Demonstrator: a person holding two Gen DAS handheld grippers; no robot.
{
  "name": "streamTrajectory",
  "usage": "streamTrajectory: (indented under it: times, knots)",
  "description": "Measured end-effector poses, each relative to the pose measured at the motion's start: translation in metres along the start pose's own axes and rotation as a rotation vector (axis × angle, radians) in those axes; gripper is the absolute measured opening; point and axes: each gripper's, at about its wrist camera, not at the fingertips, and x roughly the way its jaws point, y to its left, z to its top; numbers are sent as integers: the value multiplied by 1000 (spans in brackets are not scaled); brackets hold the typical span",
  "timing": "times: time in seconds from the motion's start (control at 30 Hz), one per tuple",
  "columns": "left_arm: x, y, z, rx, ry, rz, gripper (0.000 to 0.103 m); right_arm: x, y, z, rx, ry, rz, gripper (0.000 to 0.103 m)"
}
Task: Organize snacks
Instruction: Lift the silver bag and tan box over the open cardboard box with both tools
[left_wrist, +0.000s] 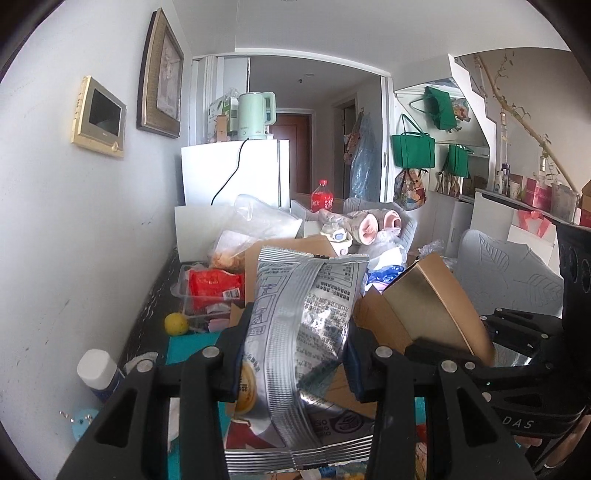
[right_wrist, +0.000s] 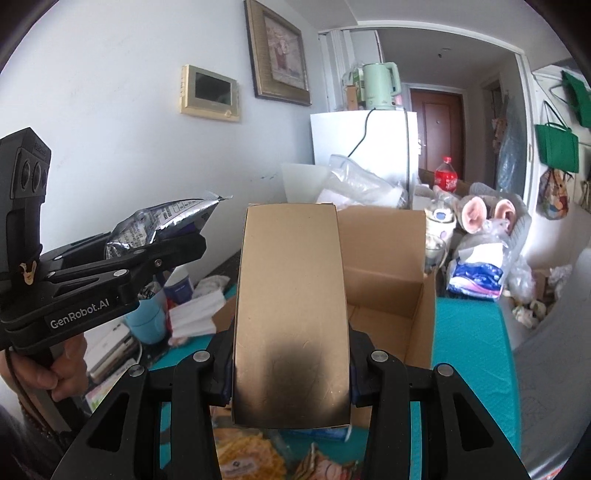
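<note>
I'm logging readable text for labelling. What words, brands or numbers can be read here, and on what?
"GenRobot.AI": side of the left gripper, right wrist view.
"DAS": end of a longer word on the right gripper, left wrist view.
Silver snack bag: dense print, too small to read.
Gold box: no text visible.
Red soda bottle: label blurred.

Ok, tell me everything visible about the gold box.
The gold box is a tall, plain carton with a dull metallic sheen and no visible print. The right gripper clamps its lower sides, holding it upright and lifted above the teal table, in front of the open cardboard box. In the left wrist view it tilts beside the silver bag.
</note>
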Motion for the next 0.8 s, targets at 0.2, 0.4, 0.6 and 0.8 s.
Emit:
streamTrajectory:
  times: [0.2,0.4,0.6,0.8]
  knots:
    - [37,6,24,-10,-19,-1,41,20,-23,26,29,-39,-29,43]
    - [71,7,34,-1,-27,10,41,45,-41,40,50,-29,-3,43]
    - [105,10,24,-6,11,31,41,75,-62,45,99,-6,0,43]
    - [138,12,20,13,55,24,41,107,-77,48,101,33,-34,43]
